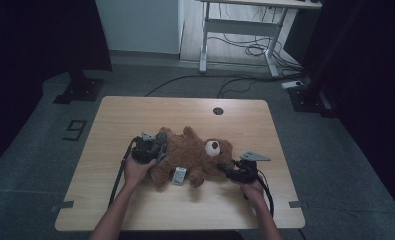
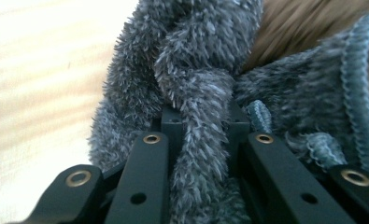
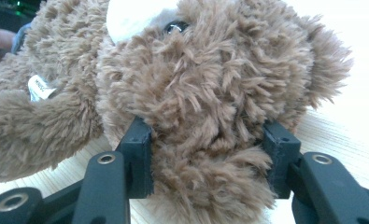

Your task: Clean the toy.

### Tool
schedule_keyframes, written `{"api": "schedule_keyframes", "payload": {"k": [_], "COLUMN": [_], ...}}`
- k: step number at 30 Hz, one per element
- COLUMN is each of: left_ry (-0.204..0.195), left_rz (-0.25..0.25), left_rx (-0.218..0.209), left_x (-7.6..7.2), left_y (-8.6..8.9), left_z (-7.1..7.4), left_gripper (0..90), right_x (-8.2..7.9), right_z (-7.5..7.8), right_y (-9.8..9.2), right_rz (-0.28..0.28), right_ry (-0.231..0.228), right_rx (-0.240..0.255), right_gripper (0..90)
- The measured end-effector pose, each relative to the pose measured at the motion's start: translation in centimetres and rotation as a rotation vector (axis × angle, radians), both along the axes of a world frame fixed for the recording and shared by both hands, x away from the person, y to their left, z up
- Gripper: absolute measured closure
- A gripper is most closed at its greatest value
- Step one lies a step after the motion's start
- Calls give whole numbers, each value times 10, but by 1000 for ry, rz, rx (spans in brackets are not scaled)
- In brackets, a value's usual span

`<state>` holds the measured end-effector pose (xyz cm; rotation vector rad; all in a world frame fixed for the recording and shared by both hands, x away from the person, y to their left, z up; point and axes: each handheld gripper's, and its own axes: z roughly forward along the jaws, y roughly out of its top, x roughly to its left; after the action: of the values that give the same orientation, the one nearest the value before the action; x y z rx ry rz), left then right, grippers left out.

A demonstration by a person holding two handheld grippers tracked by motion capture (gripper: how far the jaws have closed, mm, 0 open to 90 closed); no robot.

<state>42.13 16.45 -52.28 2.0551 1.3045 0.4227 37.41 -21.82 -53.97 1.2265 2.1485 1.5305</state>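
A brown teddy bear (image 1: 187,155) lies on its back in the middle of the wooden table (image 1: 135,115), its white snout (image 1: 212,147) toward the right. A fuzzy grey cloth (image 2: 191,70) sits at the bear's left end (image 1: 161,137). My left gripper (image 1: 157,150) is shut on a fold of that cloth, pinched between the jaws (image 2: 203,121). My right gripper (image 1: 227,170) is shut on a thick lump of the bear's fur (image 3: 205,84) just below its face, jaws on either side (image 3: 208,144). A white tag (image 1: 179,175) hangs from the bear's body.
A round cable hole (image 1: 218,111) sits near the table's far edge. Beyond the table stands a white desk frame (image 1: 235,30) with cables (image 1: 250,50) on the floor. Bare tabletop lies on all sides of the bear.
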Motion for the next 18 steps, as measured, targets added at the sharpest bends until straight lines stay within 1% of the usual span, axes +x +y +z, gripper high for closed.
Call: {"api": "schedule_keyframes", "payload": {"k": [3,6,10,12,14,18], "left_ry": [3,-1,-8,-20,-45,-104], "left_rz": [3,3,11,16,14,5], "left_rx": [-14,8,15,1,-26,-48], "left_x": [-4,-8,-13,-16,-21,-30], "left_y": [6,9,16,21,26,29], "left_z": [-4,-4,-3,0,7,24], "left_gripper": [766,765,762,760,760,760], "right_x": [0,-1,0,0,0,0], "right_z": [0,0,0,0,0,0], "right_y": [0,0,0,-1,-1,-1], "right_rz": [0,1,2,1,2,2], "right_ry": [0,1,2,3,3,7], "right_rx": [-2,-8,-7,-6,-6,-5], "right_gripper": [480,479,479,477,475,473]}}
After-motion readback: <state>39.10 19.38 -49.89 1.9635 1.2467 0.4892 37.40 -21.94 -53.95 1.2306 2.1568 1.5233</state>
